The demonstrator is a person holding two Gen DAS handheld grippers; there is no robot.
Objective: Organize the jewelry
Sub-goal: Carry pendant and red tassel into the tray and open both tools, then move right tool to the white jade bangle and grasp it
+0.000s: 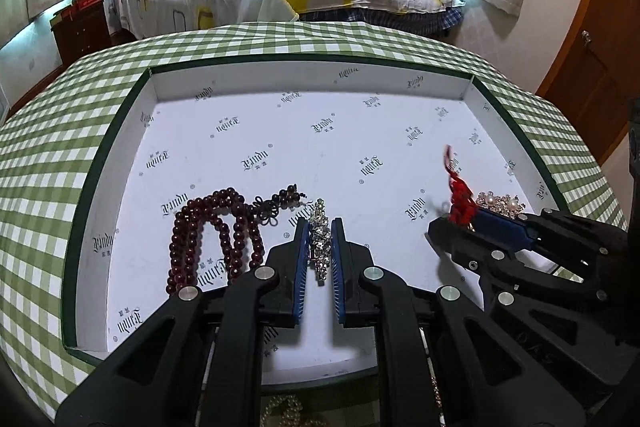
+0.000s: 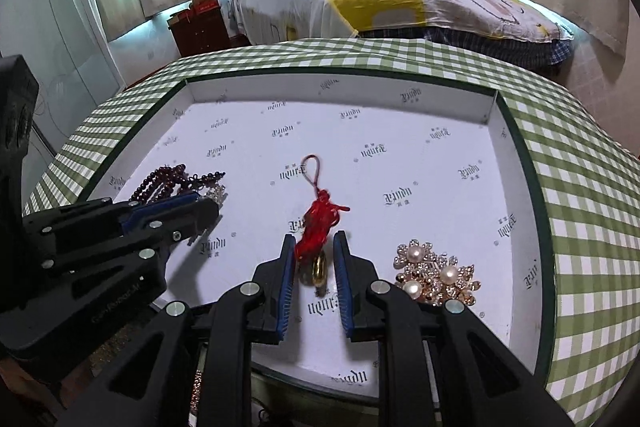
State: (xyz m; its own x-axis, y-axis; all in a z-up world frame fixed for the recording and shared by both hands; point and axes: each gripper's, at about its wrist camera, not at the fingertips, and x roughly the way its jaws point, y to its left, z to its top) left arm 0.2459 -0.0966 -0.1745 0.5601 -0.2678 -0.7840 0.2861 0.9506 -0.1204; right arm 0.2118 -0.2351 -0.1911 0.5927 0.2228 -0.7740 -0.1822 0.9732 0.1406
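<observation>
Jewelry: beads (image 1: 216, 235), brooch (image 2: 438, 273) already lie in the box (image 2: 516, 163) on the checked counter (image 2: 580, 227).
Left gripper (image 1: 320, 247): closed around a crystal piece (image 1: 320, 243), low beside the beads.
Right gripper (image 2: 314, 259): closed around a red tassel charm (image 2: 318, 227), at the box floor.
Left to do: release both; pearls (image 1: 282, 409) wait outside, by the box's near edge.

Quick count of what's in the one white printed shallow box (image 2: 516, 163): one dark red wooden bead strand (image 1: 216, 239), one silver rhinestone piece (image 1: 321, 241), one red tassel charm with gold coins (image 2: 318, 237), one gold pearl-and-crystal flower brooch (image 2: 436, 273). Two black grippers with blue pads, left gripper (image 1: 320, 229) and right gripper (image 2: 311, 241).
</observation>
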